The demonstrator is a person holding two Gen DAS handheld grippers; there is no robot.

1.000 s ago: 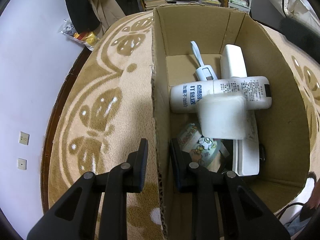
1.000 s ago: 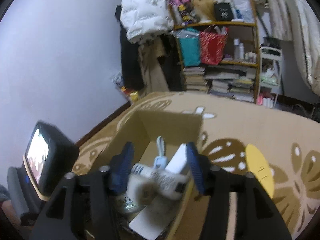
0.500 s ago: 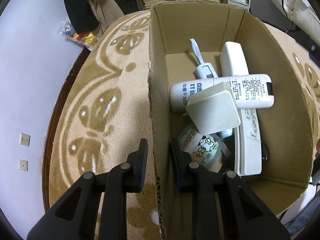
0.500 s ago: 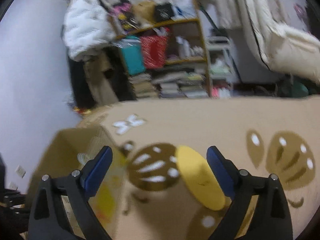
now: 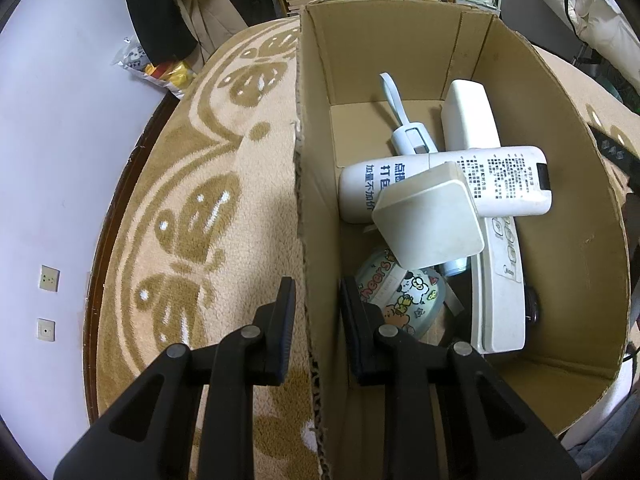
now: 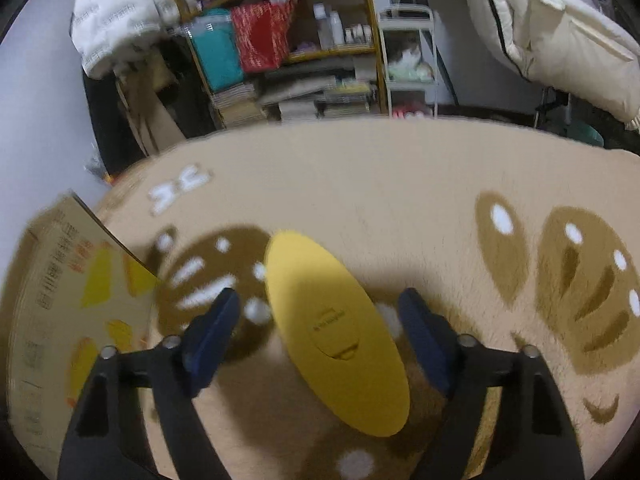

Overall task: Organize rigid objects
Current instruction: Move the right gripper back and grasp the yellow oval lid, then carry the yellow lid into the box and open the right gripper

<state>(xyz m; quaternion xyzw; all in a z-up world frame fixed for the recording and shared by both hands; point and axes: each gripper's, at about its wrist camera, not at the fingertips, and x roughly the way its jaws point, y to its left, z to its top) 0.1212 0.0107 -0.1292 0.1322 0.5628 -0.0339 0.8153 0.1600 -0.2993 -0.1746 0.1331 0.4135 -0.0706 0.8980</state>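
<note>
My left gripper (image 5: 316, 308) is shut on the left wall of the cardboard box (image 5: 316, 184), one finger outside, one inside. In the box lie a white bottle with printed text (image 5: 504, 184), a cream square block (image 5: 430, 220), a white remote (image 5: 500, 304), a pale blue handled tool (image 5: 408, 136), a long white case (image 5: 468, 116) and a cartoon-printed tin (image 5: 400, 292). My right gripper (image 6: 320, 312) is open, its fingers on either side of a yellow oval object (image 6: 336, 332) lying on the rug. The box shows at the left (image 6: 60, 300).
The beige rug with brown patterns (image 6: 400, 192) covers the floor. A shelf with books and bags (image 6: 288, 52) and hanging coats (image 6: 120, 16) stand behind it. A white wall (image 5: 48, 128) lies left of the box, with a snack bag (image 5: 160, 68) near it.
My right gripper swung away from over the box to the right and down, and now straddles the yellow oval object. The cream block tipped and settled in the box. My left gripper kept its hold.
</note>
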